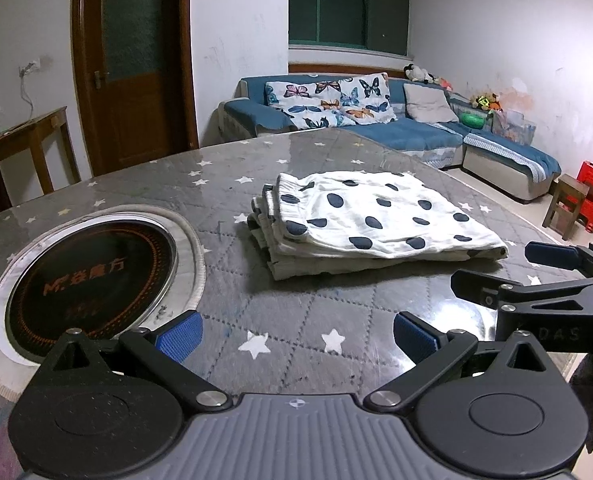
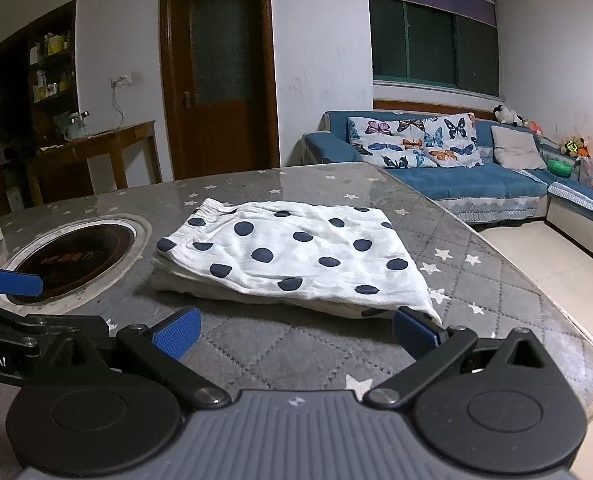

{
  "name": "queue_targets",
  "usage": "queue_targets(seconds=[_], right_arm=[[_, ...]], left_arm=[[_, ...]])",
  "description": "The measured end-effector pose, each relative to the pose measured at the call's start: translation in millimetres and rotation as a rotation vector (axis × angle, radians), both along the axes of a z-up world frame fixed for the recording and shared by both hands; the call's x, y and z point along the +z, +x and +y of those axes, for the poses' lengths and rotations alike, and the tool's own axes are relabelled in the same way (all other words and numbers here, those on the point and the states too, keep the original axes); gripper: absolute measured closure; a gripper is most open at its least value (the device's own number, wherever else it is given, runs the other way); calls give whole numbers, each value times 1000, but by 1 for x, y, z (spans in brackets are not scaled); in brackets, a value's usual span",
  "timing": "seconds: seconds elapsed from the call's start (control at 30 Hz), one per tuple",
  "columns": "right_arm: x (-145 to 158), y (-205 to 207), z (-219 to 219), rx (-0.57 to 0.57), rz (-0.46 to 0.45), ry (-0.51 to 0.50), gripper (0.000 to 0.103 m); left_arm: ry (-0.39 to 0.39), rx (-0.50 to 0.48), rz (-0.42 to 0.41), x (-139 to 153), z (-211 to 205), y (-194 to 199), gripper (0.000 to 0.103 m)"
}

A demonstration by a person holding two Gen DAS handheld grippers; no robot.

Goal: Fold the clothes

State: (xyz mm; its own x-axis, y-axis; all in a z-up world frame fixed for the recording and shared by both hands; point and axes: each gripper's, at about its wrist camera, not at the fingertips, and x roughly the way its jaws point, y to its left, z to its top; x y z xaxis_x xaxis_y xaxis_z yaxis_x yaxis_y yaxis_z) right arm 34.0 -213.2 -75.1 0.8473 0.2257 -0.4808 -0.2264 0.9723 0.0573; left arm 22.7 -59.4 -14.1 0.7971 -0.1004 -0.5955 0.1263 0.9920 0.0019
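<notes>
The polka-dot garment (image 2: 292, 256) is lying folded into a compact, layered rectangle on the desk (image 2: 496, 280), just beside the round inset cooktop (image 2: 76, 252) and apart from it, so the cloth is staying off the dark glass ring. Its elastic waistband edge is facing toward the cooktop side, and several stacked layers are showing along the near edge, which suggests the folding is largely done.

The left gripper (image 1: 296, 334) is hovering low over the quilted star-patterned desk cover, short of the garment, with its jaws spread wide and holding nothing. The right gripper (image 2: 294, 330) is likewise sitting wide open and empty; its right blue pad (image 2: 414, 330) is lying just at the near right corner of the cloth, though whether it is touching the fabric cannot be told. Both tools are pointing at the near edge of the pile, side by side, probably because this is the side from which a last fold or a smoothing pass would be made.

Judging from the tidy shape, the task is looking close to finished; any further fold would call for pinching the near corners together without dragging the lower layers askew
</notes>
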Motion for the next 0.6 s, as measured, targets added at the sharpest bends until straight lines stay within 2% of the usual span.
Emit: queue_targets(seconds=[0.6], right_arm=[[-5, 28, -6, -35, 48, 15, 0]], left_arm=[[12, -15, 37, 2, -4, 31, 0]])
